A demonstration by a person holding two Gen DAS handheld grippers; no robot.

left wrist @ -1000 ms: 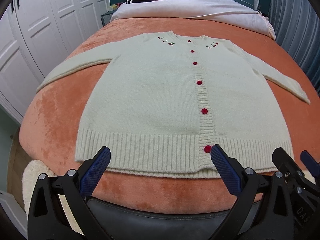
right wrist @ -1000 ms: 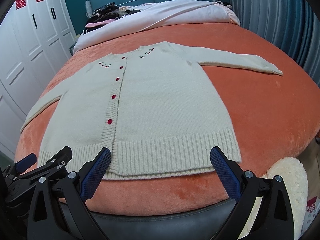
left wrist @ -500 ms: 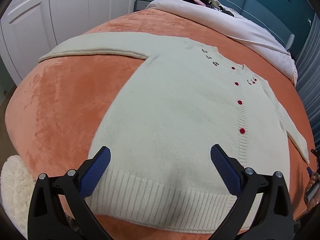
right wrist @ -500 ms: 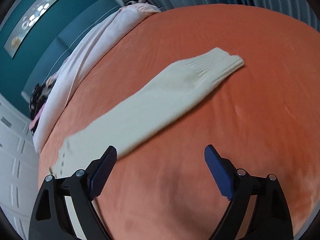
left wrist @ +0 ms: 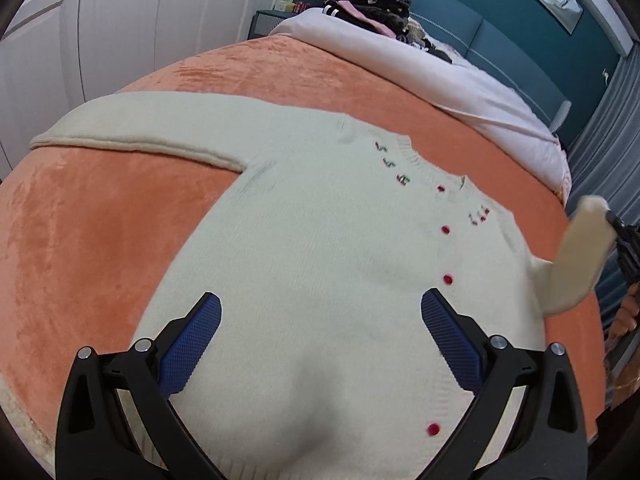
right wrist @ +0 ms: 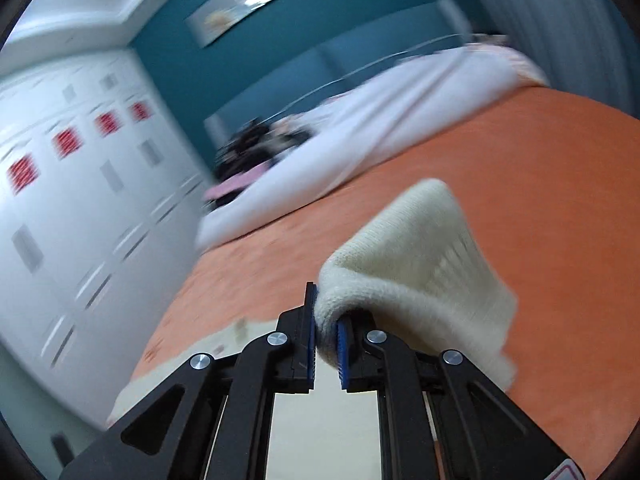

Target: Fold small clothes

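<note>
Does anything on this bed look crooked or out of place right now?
Only one thing: the cardigan lies flat on the orange blanket, but one sleeve sticks up off the bed, its cuff pinched in the right claw. The other sleeve lies straight.

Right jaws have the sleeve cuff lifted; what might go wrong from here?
The right gripper pinches only the cuff's edge, so the knit may slip out mid-fold. The left gripper hovers open above the cardigan, pinning nothing, so pulling the sleeve could drag the body askew on the orange blanket.
</note>
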